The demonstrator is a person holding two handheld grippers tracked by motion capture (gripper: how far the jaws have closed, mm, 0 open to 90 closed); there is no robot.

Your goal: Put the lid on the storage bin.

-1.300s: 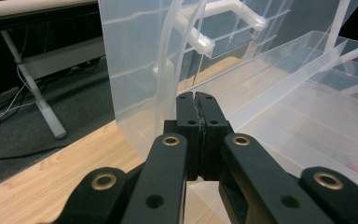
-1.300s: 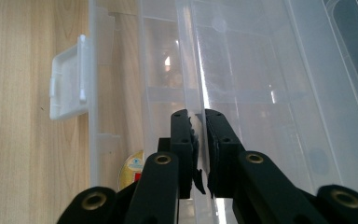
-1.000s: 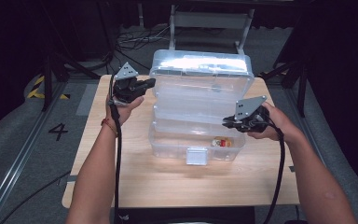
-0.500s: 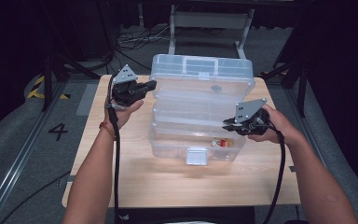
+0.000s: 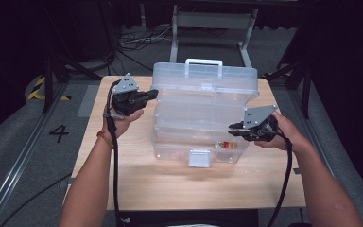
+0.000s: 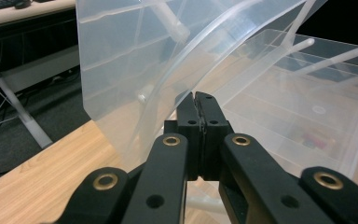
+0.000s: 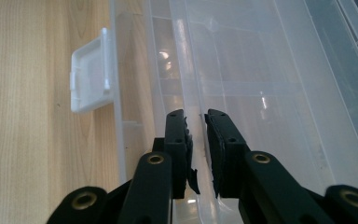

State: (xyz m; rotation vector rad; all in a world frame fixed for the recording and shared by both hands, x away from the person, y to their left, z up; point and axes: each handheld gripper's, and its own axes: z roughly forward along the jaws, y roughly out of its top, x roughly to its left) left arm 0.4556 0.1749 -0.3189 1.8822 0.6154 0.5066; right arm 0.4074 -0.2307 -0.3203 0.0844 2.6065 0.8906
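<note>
Raised further at 12 o'clock, the lid (image 5: 203,82) is pinched by the closed left gripper (image 5: 152,94); the right gripper (image 5: 233,130), jaws barely parted astride the tray rim (image 7: 193,135), has been opening; the tiered box (image 5: 201,144) is being unfolded, steadying needed next.

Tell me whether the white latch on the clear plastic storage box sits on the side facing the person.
Yes: the white latch sits on the clear plastic storage box's near wall.

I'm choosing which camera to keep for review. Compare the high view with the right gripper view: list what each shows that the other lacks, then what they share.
High view alone: both forearms, the left gripper at the raised lid, the white carry handle, the whole wooden table, and a small red and yellow item inside the box.

Right gripper view alone: the right gripper seen close up, its jaws standing slightly apart with a clear tray edge running between them.

Shared: the clear plastic storage box, its white front latch and the wooden tabletop.
</note>
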